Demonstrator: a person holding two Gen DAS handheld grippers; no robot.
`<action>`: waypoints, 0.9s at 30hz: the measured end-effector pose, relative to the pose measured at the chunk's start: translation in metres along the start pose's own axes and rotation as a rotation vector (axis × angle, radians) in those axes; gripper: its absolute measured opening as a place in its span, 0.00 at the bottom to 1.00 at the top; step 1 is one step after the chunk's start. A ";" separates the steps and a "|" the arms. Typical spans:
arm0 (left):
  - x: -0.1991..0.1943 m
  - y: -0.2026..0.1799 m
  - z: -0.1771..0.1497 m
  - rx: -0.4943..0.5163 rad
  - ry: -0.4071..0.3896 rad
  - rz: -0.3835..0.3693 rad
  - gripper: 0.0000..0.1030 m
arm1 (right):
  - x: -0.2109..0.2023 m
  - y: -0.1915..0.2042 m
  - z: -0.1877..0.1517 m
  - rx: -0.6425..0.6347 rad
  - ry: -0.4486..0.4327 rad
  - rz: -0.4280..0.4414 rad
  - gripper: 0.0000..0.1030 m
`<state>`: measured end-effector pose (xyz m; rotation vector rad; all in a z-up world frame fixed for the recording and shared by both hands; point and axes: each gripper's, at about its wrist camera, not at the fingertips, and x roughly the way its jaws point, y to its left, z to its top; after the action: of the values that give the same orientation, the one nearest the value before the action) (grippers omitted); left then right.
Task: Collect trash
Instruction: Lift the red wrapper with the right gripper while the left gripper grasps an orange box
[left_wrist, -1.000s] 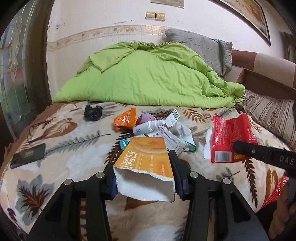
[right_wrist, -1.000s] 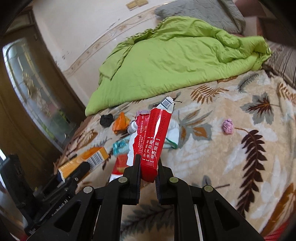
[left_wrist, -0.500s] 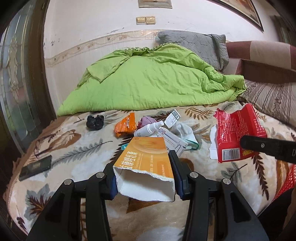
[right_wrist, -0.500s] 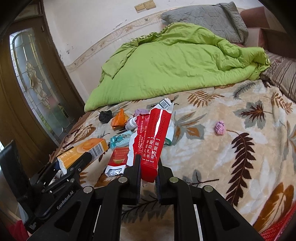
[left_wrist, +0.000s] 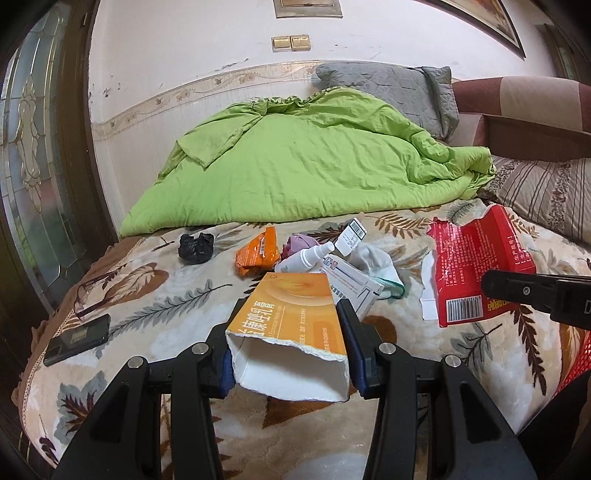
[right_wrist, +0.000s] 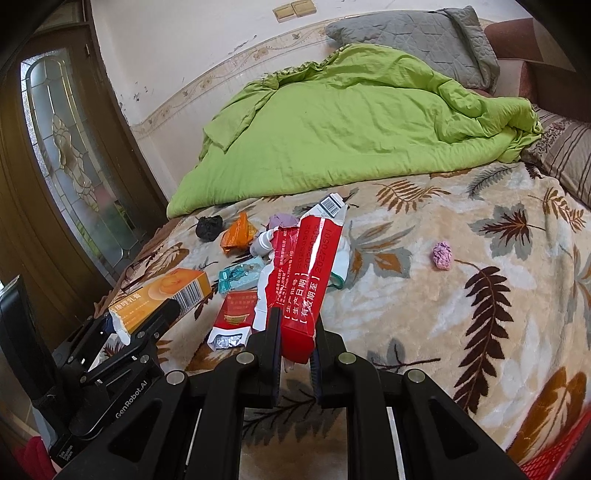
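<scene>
My left gripper is shut on a torn orange box, held above the near edge of the bed; the box also shows in the right wrist view. My right gripper is shut on a torn red carton, seen at the right of the left wrist view. On the leaf-patterned blanket lie an orange wrapper, a white spray bottle, a white box, a black crumpled bag, a red pack, a teal packet and a pink paper ball.
A green quilt and a grey pillow fill the far half of the bed. A black phone and glasses lie at the bed's left edge. A red mesh basket sits low right. A glass door stands left.
Both grippers have drawn back and up from the bed with their loads still held, so more wall and bed show. The trash on the blanket has not moved.
</scene>
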<state>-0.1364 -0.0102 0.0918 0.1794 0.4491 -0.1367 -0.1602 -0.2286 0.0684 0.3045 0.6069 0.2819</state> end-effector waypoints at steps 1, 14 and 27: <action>0.000 0.000 0.000 0.000 0.000 0.002 0.45 | 0.000 0.000 0.000 0.000 0.000 0.001 0.14; 0.002 0.002 0.000 -0.004 0.006 -0.001 0.45 | 0.000 0.001 0.000 0.000 0.001 0.002 0.14; 0.002 0.004 0.001 -0.006 0.007 -0.004 0.45 | 0.000 0.001 0.000 0.001 0.001 0.002 0.14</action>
<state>-0.1334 -0.0072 0.0924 0.1730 0.4572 -0.1387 -0.1606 -0.2279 0.0687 0.3055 0.6075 0.2839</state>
